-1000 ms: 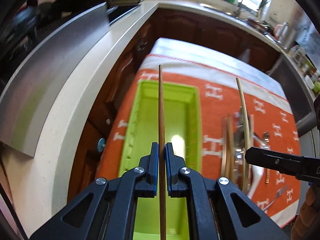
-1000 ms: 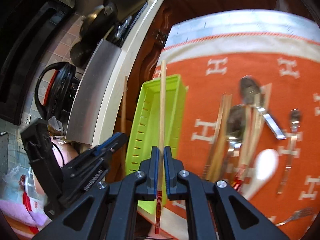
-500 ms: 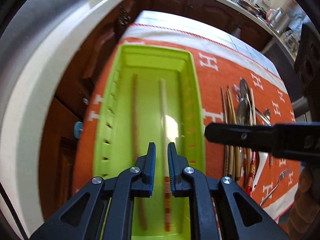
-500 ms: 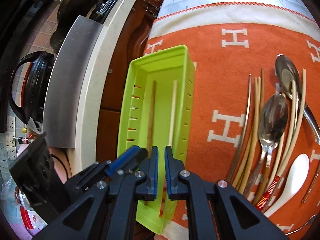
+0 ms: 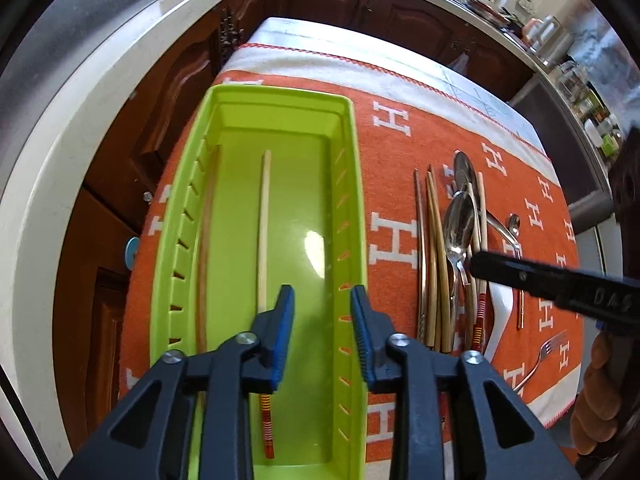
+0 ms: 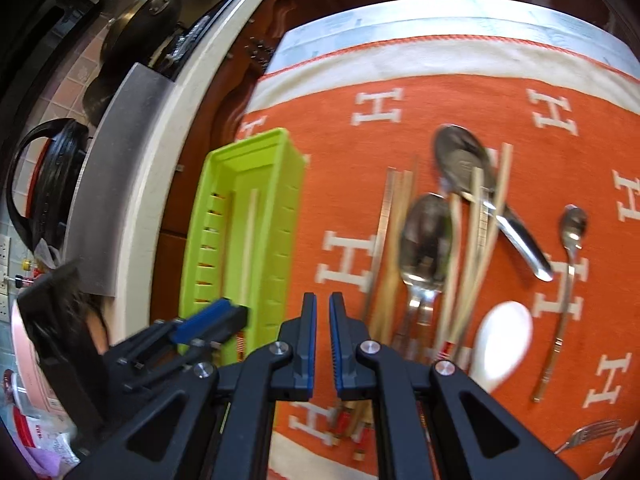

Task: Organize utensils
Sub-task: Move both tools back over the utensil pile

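With the left gripper (image 5: 322,304) opening empty over the lime-green plastic tray (image 5: 352,208) and the right gripper (image 6: 322,312) nearly shut and empty, the risk is snagging several crossed bamboo chopsticks (image 6: 476,240) — scattering the pile.

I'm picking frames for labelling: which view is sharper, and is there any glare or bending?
Left wrist view: sharp, but a white glare patch on the green tray floor and the counter edge bows from the fisheye. Right wrist view: motion-blurred, with the chopsticks and spoons smeared; the tray's far rim stays readable.
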`<action>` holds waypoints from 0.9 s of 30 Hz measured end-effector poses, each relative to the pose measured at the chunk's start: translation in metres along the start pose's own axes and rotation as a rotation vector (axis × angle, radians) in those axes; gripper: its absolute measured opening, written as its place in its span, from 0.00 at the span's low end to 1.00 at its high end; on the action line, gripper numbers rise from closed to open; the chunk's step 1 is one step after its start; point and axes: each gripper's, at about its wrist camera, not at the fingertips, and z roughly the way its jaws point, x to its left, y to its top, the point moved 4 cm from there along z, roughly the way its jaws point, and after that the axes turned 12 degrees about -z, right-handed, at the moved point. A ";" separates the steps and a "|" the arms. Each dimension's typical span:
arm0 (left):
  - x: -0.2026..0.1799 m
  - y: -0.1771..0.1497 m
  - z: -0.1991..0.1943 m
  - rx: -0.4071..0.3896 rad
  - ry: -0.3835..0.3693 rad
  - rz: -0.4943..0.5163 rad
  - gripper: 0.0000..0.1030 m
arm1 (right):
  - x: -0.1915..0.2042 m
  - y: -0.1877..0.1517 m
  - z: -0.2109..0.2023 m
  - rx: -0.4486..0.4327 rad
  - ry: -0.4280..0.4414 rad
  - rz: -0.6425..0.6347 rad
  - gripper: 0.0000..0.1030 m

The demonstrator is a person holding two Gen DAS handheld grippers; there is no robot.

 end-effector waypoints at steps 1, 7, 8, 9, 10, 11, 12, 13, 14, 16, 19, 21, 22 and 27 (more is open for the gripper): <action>0.002 0.001 -0.004 -0.004 -0.012 -0.013 0.41 | -0.004 -0.003 -0.001 0.001 -0.005 0.005 0.07; -0.005 0.004 -0.022 -0.057 -0.042 0.000 0.58 | -0.024 -0.024 -0.006 -0.006 -0.052 0.009 0.07; -0.010 0.003 -0.021 -0.055 -0.036 0.017 0.58 | -0.027 -0.027 -0.007 -0.008 -0.058 0.010 0.07; -0.015 0.001 -0.019 -0.055 -0.027 0.034 0.58 | -0.029 -0.029 -0.008 -0.010 -0.061 0.012 0.07; -0.020 -0.002 -0.016 -0.051 -0.014 0.053 0.58 | -0.032 -0.032 -0.010 -0.015 -0.063 0.015 0.07; -0.025 -0.004 -0.012 -0.044 -0.007 0.066 0.54 | -0.035 -0.034 -0.012 -0.019 -0.065 0.018 0.07; -0.028 -0.006 -0.008 -0.034 -0.005 0.075 0.49 | -0.037 -0.036 -0.014 -0.026 -0.068 0.021 0.07; -0.031 -0.009 -0.003 -0.019 -0.002 0.084 0.38 | -0.040 -0.038 -0.016 -0.030 -0.071 0.021 0.07; -0.034 -0.012 0.001 -0.006 0.003 0.088 0.28 | -0.042 -0.041 -0.018 -0.034 -0.073 0.022 0.07; -0.039 -0.016 0.008 0.003 0.029 0.097 0.20 | -0.044 -0.044 -0.020 -0.037 -0.071 0.019 0.07; -0.042 -0.020 0.007 -0.010 0.060 0.118 0.13 | -0.047 -0.051 -0.024 -0.036 -0.074 0.007 0.07; -0.043 -0.023 0.006 0.006 0.040 0.117 0.09 | -0.049 -0.057 -0.025 -0.037 -0.082 0.000 0.07; -0.044 -0.025 0.006 0.011 0.032 0.118 0.09 | -0.049 -0.059 -0.025 -0.035 -0.082 0.002 0.07; -0.050 -0.031 0.006 -0.005 0.065 0.157 0.09 | -0.054 -0.066 -0.024 -0.030 -0.075 0.016 0.07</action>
